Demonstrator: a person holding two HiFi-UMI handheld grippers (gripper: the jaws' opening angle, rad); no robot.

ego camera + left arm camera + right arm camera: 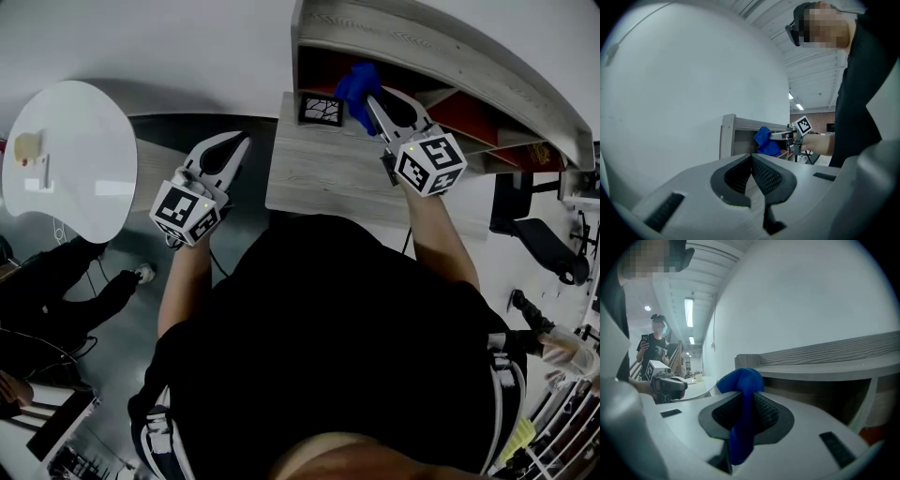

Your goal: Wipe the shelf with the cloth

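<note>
A blue cloth (354, 89) is bunched at the mouth of the grey wooden shelf (422, 42). My right gripper (373, 103) is shut on the cloth (743, 394), which sticks out past the jaws and hangs between them. In the left gripper view the cloth (765, 140) shows against the shelf's (729, 136) open front. My left gripper (239, 145) hangs left of the wooden top, over the floor, jaws shut with nothing in them (751, 161).
A small black-and-white patterned square (321, 110) lies on the lower wooden surface (319, 178) beside the cloth. A white round table (66, 155) stands at the left. A person with a phone (654, 350) stands far off. Red panels (487, 122) fill the shelf's right.
</note>
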